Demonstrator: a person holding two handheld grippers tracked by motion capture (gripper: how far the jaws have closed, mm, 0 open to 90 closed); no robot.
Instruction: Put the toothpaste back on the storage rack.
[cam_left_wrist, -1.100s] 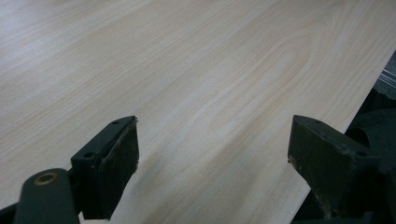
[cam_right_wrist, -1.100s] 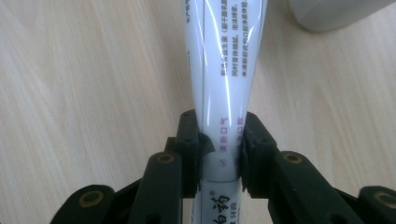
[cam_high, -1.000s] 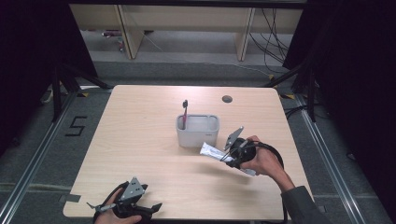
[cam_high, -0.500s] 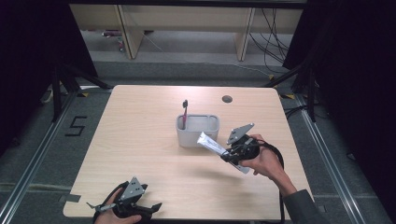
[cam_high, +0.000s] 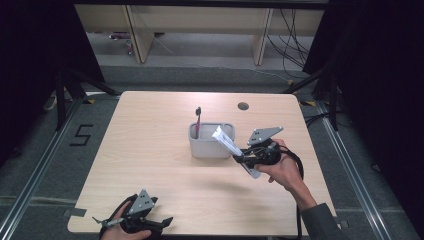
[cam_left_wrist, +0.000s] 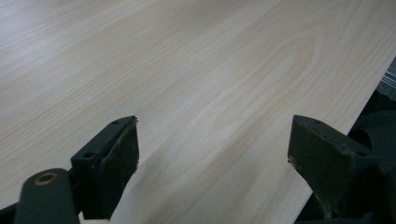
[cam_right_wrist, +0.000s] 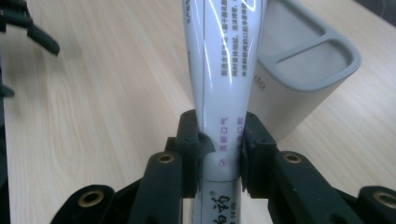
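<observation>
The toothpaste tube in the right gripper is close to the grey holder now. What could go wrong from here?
1. The right gripper pinches the toothpaste tube near one end, so the long free part may swing or slip.
2. The tube's tip is at the rim of the grey holder; it may catch the rim and push the holder.
3. A toothbrush stands in the left compartment; a tube aimed too far that way could knock it.

Lab recording bay: pale wooden table (cam_high: 150, 165) on grey floor, black curtains (cam_high: 30, 75) both sides, metal floor rails (cam_high: 30, 185), taped "5" floor marker (cam_high: 80, 135), loose black cables (cam_high: 295, 40) behind.
</observation>
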